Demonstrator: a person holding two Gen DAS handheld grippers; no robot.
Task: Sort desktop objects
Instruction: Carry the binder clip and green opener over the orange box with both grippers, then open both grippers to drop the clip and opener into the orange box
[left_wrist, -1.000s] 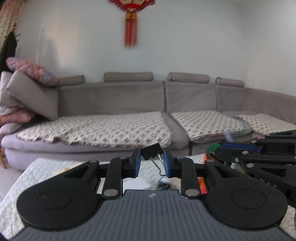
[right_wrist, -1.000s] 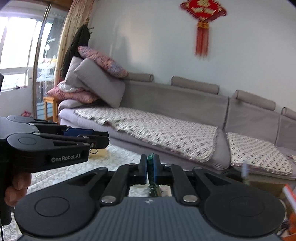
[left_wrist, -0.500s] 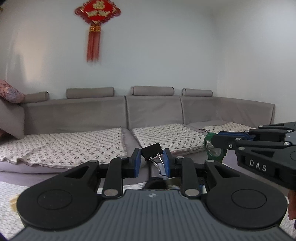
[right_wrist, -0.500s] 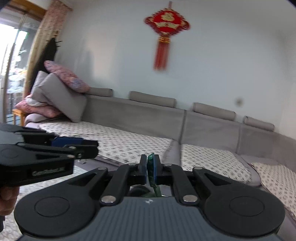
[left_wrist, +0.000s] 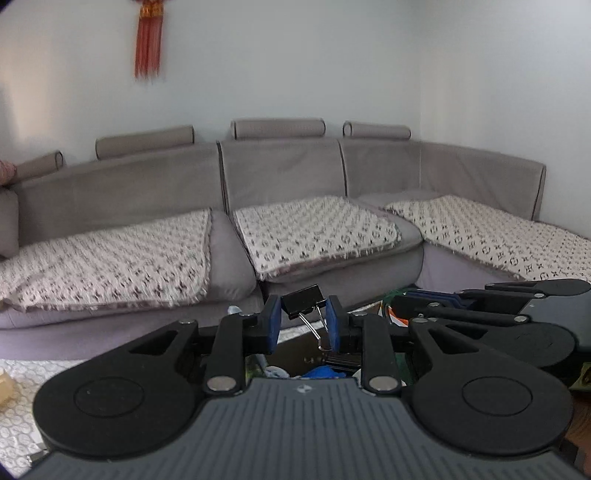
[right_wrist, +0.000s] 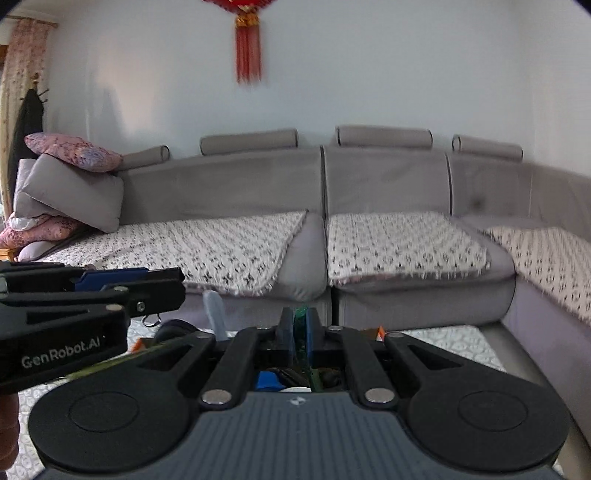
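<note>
My left gripper (left_wrist: 303, 319) is shut on a black binder clip (left_wrist: 302, 303) with wire handles, held in the air facing the sofa. My right gripper (right_wrist: 300, 330) is shut on a thin green ring-shaped object (right_wrist: 302, 334), seen edge-on between the blue pads. The right gripper shows at the right of the left wrist view (left_wrist: 480, 310); the left gripper shows at the left of the right wrist view (right_wrist: 110, 291). Below the fingers, a blue item (left_wrist: 323, 371) and other small objects lie partly hidden.
A grey corner sofa (left_wrist: 295, 184) with patterned covers fills the background. Stacked pillows (right_wrist: 62, 192) sit at its left end. A red knot ornament (right_wrist: 249, 44) hangs on the wall. A patterned cloth (right_wrist: 458, 339) covers the surface below.
Both grippers have tilted down and swung, so the sofa sits higher in view and the desktop objects appear below the fingers. Both keep their hold.
</note>
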